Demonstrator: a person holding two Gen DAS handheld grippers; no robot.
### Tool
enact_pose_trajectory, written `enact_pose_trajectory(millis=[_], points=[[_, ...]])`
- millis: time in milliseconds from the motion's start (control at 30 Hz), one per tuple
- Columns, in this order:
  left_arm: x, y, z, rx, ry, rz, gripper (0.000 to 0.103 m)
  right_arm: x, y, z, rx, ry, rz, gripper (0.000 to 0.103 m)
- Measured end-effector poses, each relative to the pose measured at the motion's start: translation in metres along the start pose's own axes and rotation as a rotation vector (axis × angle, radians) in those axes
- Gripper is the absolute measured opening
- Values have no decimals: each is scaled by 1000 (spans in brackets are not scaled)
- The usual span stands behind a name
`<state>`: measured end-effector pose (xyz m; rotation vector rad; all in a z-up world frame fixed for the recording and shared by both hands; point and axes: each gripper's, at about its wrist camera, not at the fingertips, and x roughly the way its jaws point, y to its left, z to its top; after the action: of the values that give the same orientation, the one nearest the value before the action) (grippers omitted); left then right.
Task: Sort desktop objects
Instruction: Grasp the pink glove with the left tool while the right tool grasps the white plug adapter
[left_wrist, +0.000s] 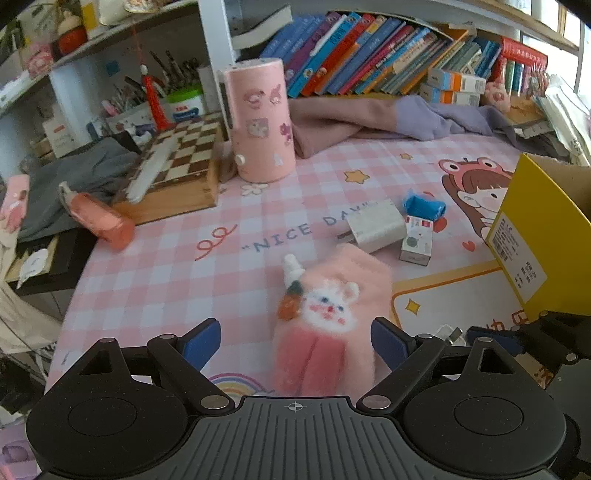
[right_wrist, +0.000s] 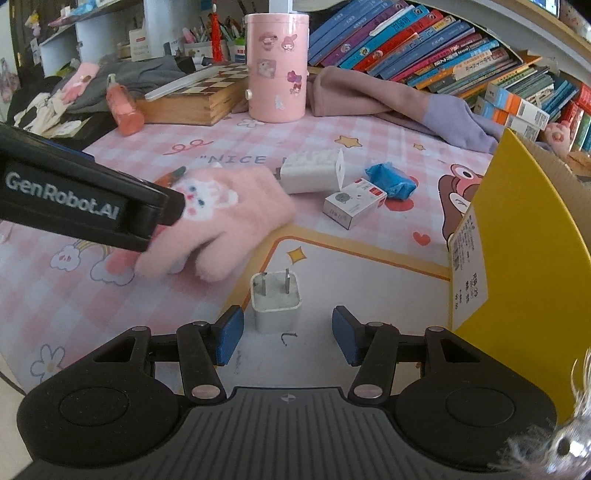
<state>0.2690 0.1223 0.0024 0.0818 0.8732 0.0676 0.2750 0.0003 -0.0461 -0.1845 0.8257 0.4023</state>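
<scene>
Pink and fluffy, the rabbit-faced glove (left_wrist: 332, 317) lay on the checked worktop (left_wrist: 166, 273) between the left gripper's (left_wrist: 295, 341) widely spread fingers, untouched by either pad. The right gripper's (right_wrist: 287, 334) fingers stood apart either side of a small white charger plug (right_wrist: 275, 301), near the yellow box (right_wrist: 517, 236), not pressing it.

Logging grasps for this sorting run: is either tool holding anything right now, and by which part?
Nothing is held. The left tool hangs open over the pink glove; the right tool straddles the small white charger, pads not touching it.
</scene>
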Motion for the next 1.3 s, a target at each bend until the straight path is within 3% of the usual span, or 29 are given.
enact_pose_trajectory(millis=[133,200,633,667,800,833,967,1033,1300], points=[[8,-3,3,5,15,-26,91,2,-2,3,3,-7,29,30],[13,-4,3,8,25,-41,91,3,-3,4,-1,-11,41,26],[35,-10,7,31,57,-80,89,2,-11,5,15,1,18,24],[37,-10,7,36,59,-78,86,2,-11,4,11,0,16,24],[44,-10,6,49,91,-75,50,3,-11,5,11,0,17,24],[44,-10,5,50,94,-73,46,3,-11,5,9,0,16,24],[35,-4,6,11,56,-66,30,3,-11,4,10,0,16,24],[25,0,9,-8,22,-82,13,3,-11,5,11,2,14,24],[-16,21,16,-90,-91,-96,12,6,-10,7,24,2,16,24]])
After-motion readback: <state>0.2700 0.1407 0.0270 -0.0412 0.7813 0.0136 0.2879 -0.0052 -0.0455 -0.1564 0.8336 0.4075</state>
